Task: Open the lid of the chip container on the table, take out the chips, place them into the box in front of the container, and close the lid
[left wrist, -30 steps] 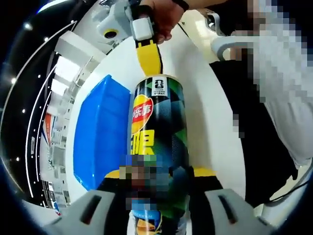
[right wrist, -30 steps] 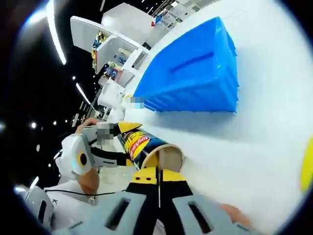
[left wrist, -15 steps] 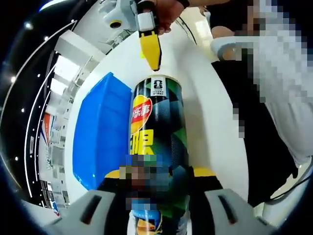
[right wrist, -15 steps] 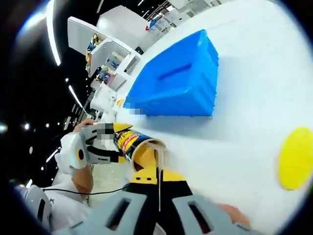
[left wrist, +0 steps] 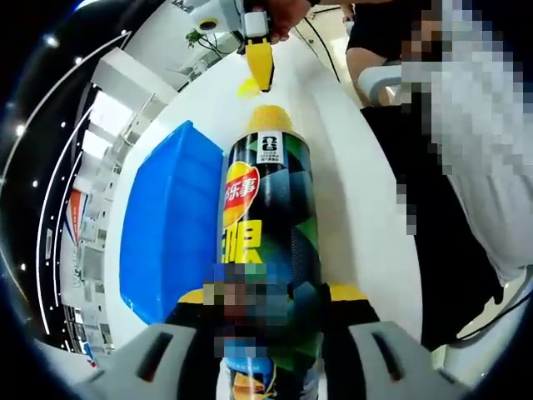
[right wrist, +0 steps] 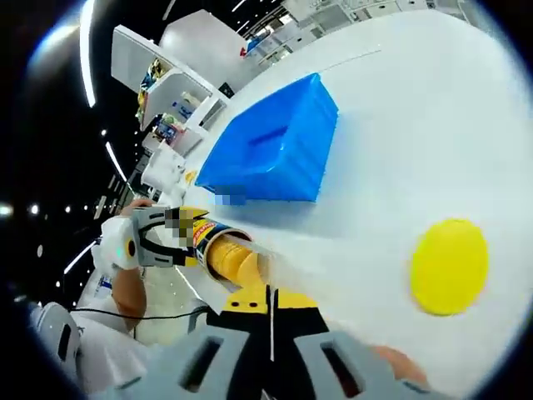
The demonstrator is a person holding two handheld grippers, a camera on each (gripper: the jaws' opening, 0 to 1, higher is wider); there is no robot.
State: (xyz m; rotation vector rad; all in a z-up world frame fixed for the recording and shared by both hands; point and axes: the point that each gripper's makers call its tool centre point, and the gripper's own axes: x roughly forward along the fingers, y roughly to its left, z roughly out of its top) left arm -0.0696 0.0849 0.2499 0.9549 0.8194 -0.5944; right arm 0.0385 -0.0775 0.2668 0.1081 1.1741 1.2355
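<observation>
The chip container (left wrist: 268, 250) is off the bench (right wrist: 433, 125), tipped on its side and clamped between the left gripper (left wrist: 268, 312) jaws. A stack of chips (right wrist: 233, 260) juts from its open mouth. The right gripper (right wrist: 268, 304) sits just beyond that mouth with its jaws pressed together on nothing. The yellow lid (right wrist: 448, 267) lies flat on the bench beyond the mouth; the blue box (right wrist: 271, 150) stands beside the container. The step in hand appears to be chip removal: next, the right jaws must part and grip the stack gently.

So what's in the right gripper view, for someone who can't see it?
The shut right gripper has drawn a yellow stack of chips partly out of a tall black can, near a round yellow lid and blue plastic box on a white table.
</observation>
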